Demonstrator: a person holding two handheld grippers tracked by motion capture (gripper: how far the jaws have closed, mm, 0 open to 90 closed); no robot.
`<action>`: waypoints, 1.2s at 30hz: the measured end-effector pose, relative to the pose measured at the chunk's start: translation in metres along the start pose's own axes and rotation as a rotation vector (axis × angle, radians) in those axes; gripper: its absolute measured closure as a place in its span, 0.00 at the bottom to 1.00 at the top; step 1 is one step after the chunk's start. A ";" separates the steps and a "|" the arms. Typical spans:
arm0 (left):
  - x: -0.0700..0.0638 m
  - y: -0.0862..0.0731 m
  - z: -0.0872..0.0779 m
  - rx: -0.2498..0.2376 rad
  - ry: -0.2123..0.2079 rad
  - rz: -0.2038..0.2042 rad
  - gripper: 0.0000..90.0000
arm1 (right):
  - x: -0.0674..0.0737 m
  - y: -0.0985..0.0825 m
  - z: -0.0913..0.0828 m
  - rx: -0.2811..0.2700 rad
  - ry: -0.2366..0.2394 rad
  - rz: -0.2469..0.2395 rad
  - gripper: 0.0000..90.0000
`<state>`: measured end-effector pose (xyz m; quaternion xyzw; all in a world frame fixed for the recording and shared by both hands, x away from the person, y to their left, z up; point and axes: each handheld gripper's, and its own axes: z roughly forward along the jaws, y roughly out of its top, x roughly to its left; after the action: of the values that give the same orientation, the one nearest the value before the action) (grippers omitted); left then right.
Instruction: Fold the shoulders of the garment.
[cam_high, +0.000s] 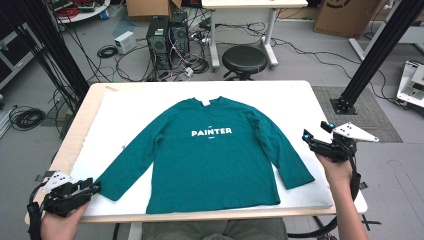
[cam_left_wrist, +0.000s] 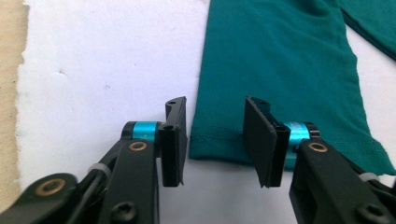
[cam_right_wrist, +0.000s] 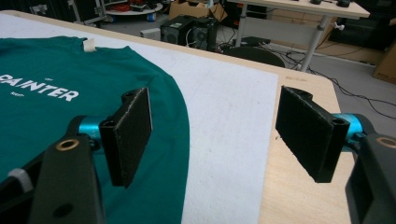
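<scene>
A teal long-sleeved cotton shirt with the white word PAINTER across its chest lies flat and face up on a white cloth sheet that covers most of the pale wooden desk. Its collar points away from the person and both sleeves slant outward toward the near corners.

The left gripper, held in the person's left hand at the near left corner, sits low just beside the cuff of the left-hand sleeve. In the left gripper view the hem of that cuff lies in the gap between the two black jaws; they stand partly apart, neither pad is pressing on the fabric, and the cuff is flat on the sheet.

The right gripper, in the right hand, is at the desk's right edge, apart from the other sleeve. In the right gripper view its jaws are spread wide with nothing between them, above the sheet's edge and bare wood, the shirt's shoulder to one side.
</scene>
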<state>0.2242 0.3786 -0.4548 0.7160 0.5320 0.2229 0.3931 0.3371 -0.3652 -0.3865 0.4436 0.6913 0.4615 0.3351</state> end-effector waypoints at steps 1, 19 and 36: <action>0.000 0.000 0.000 -0.002 0.007 0.003 0.70 | 0.000 0.000 0.000 0.000 0.000 0.001 0.31; -0.003 0.001 0.003 -0.017 -0.049 -0.009 0.94 | 0.001 0.000 -0.001 0.002 -0.004 0.008 0.31; -0.038 0.043 -0.025 -0.237 -0.178 0.009 0.95 | 0.000 0.000 -0.003 -0.010 -0.014 0.005 0.31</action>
<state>0.2186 0.3452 -0.4016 0.6840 0.4617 0.2214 0.5195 0.3347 -0.3663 -0.3853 0.4468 0.6856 0.4626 0.3409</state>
